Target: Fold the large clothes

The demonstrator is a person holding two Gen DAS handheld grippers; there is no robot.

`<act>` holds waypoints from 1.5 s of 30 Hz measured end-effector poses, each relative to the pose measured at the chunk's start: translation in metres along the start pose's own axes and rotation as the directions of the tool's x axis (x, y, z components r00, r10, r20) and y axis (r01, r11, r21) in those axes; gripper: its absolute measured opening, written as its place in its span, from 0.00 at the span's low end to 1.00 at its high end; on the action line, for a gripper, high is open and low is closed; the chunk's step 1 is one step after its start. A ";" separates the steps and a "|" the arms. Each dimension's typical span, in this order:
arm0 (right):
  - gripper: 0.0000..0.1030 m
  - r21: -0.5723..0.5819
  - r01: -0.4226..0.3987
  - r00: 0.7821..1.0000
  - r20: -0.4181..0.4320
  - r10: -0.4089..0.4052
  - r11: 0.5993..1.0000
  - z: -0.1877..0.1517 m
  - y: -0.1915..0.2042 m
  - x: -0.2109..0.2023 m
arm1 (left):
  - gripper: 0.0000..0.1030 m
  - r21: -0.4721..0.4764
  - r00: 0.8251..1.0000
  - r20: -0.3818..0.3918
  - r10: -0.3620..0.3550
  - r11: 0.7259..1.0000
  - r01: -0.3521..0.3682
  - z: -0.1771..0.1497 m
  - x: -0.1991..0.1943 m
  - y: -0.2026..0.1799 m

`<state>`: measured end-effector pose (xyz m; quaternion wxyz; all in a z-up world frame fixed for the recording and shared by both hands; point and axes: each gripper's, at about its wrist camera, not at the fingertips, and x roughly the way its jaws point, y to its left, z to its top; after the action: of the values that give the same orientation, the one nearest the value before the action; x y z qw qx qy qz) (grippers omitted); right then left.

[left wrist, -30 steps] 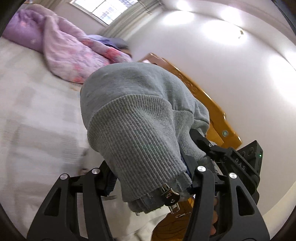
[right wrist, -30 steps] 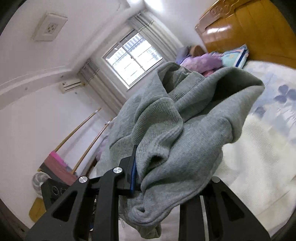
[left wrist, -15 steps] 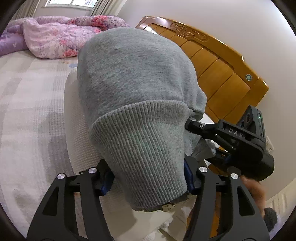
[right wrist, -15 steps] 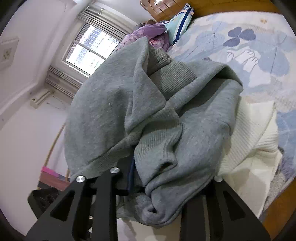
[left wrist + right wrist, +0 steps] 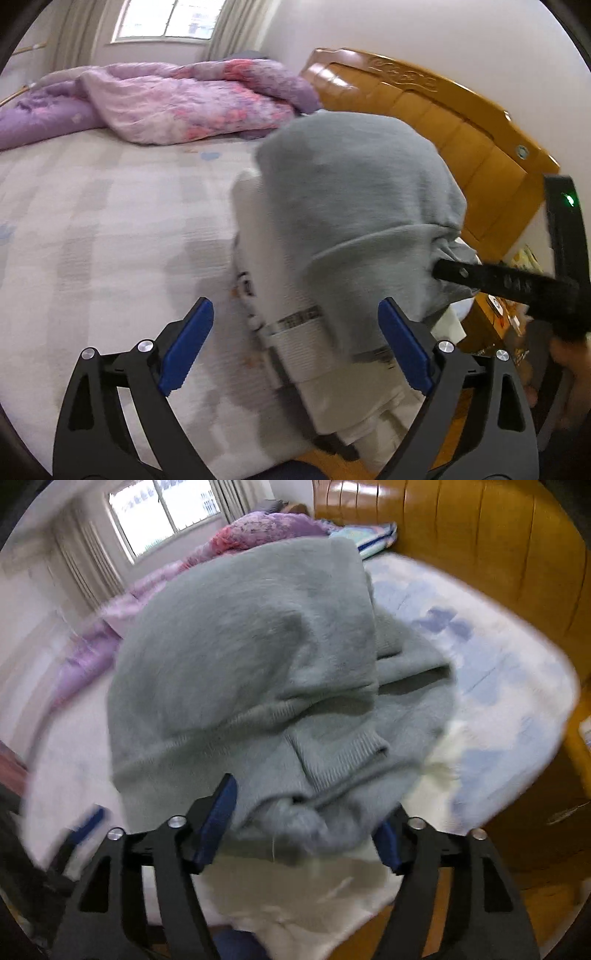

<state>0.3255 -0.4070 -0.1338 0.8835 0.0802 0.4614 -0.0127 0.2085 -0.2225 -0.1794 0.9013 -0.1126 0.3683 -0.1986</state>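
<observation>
The grey sweater (image 5: 354,206) is laid on the white garment (image 5: 332,376), apparently for stacking; the left tool (image 5: 295,339) and right tool (image 5: 306,827) are spread.

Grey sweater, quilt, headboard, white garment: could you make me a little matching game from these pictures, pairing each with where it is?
Things:
1. grey sweater
2. quilt
3. headboard
4. white garment

Places:
A. bunched at the far side of the bed, near the window
B. under the grey sweater
C. on top of the pile
D. upright against the wall

Pairs: 1-C, 2-A, 3-D, 4-B
</observation>
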 end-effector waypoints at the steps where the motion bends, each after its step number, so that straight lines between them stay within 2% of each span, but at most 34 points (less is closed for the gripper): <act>1: 0.66 -0.004 0.035 0.999 0.003 -0.035 0.999 -0.003 0.004 -0.004 | 0.88 -0.002 1.000 -0.004 0.026 1.000 -0.026 0.000 -0.004 0.005; 4: 0.67 -0.042 0.128 0.991 0.037 -0.126 0.991 -0.013 0.017 -0.024 | 0.88 0.025 0.992 -0.004 0.123 0.992 -0.122 -0.003 -0.019 0.013; 9: 0.71 -0.127 0.081 0.992 0.102 -0.068 0.989 -0.033 0.058 -0.048 | 0.88 0.010 0.984 0.020 0.175 0.985 -0.175 -0.004 -0.056 0.034; 13: 0.77 -0.184 -0.001 0.995 0.095 0.018 0.983 -0.045 0.105 -0.053 | 0.90 -0.003 0.979 0.041 0.197 0.980 -0.198 -0.006 -0.089 0.049; 20: 0.82 -0.283 0.004 0.994 0.103 0.026 0.959 -0.067 0.167 -0.074 | 0.93 -0.034 0.955 0.073 0.288 0.957 -0.286 -0.014 -0.144 0.080; 22: 0.84 -0.287 -0.025 0.994 0.095 0.054 0.958 -0.076 0.183 -0.079 | 0.93 -0.033 0.952 0.076 0.295 0.955 -0.293 -0.016 -0.157 0.087; 24: 0.90 -0.290 -0.016 0.996 0.083 0.042 0.957 -0.081 0.192 -0.079 | 0.93 -0.030 0.948 0.081 0.307 0.952 -0.306 -0.019 -0.171 0.094; 34: 0.92 -0.302 0.007 0.990 0.137 0.036 0.953 -0.106 0.232 -0.112 | 0.94 -0.024 0.928 0.124 0.352 0.936 -0.352 -0.031 -0.230 0.106; 39: 0.92 -0.312 -0.011 0.983 0.169 0.067 0.950 -0.116 0.246 -0.138 | 0.94 -0.034 0.913 0.167 0.371 0.928 -0.371 -0.034 -0.266 0.110; 42: 0.92 -0.327 -0.010 0.980 0.187 0.075 0.945 -0.122 0.253 -0.152 | 0.95 -0.032 0.897 0.207 0.391 0.919 -0.393 -0.035 -0.290 0.106; 45: 0.92 -0.336 -0.033 0.972 0.210 0.109 0.941 -0.125 0.262 -0.168 | 0.95 -0.040 0.894 0.235 0.380 0.923 -0.382 -0.035 -0.309 0.102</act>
<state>0.1525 -0.1384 -0.0325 0.9309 -0.0541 0.3505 0.0878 0.0115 0.0030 -0.0483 0.9607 -0.0579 0.2715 -0.0046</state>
